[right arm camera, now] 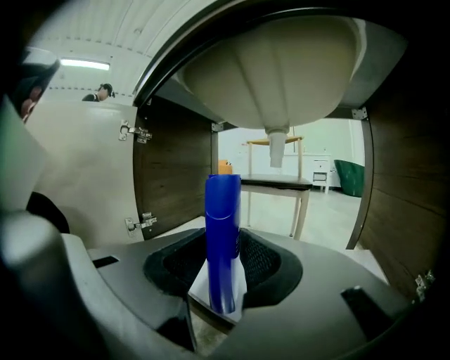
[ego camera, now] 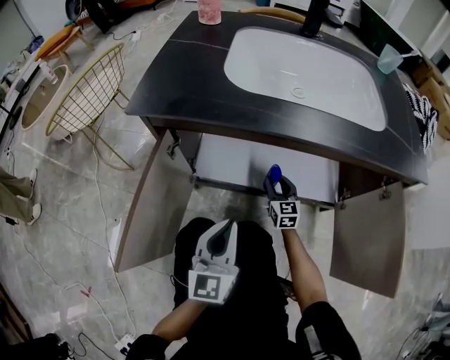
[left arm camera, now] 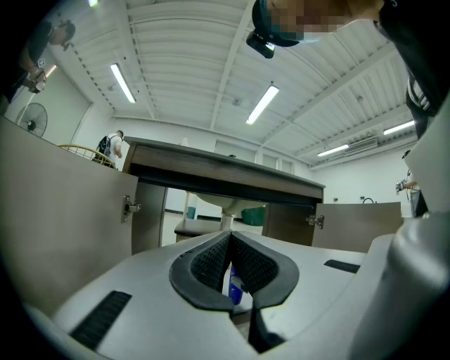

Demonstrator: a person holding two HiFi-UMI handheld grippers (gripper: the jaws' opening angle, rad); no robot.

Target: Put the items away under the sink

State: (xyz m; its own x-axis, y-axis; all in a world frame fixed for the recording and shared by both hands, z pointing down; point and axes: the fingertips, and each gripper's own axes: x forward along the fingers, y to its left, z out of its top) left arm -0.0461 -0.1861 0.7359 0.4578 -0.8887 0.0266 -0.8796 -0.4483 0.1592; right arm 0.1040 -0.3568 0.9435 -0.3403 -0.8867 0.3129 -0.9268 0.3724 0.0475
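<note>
In the head view, a dark-topped sink vanity (ego camera: 183, 77) has both doors open below its white basin (ego camera: 309, 70). My right gripper (ego camera: 278, 185) reaches into the opening, shut on an upright blue bottle (ego camera: 274, 173). In the right gripper view the blue bottle (right arm camera: 223, 225) stands between the black pads (right arm camera: 264, 261) of the right gripper (right arm camera: 225, 247), under the basin's underside (right arm camera: 274, 70) and drain pipe (right arm camera: 277, 148). My left gripper (ego camera: 227, 225) hangs back over the person's lap with nothing in it. Its tips meet in the left gripper view (left arm camera: 230, 238).
The left door (ego camera: 151, 200) and right door (ego camera: 365, 235) swing out toward me. A pink cup (ego camera: 209, 10) and a pale blue cup (ego camera: 389, 60) stand on the counter. A gold wire basket (ego camera: 88, 91) and cables (ego camera: 98, 211) lie on the floor at left.
</note>
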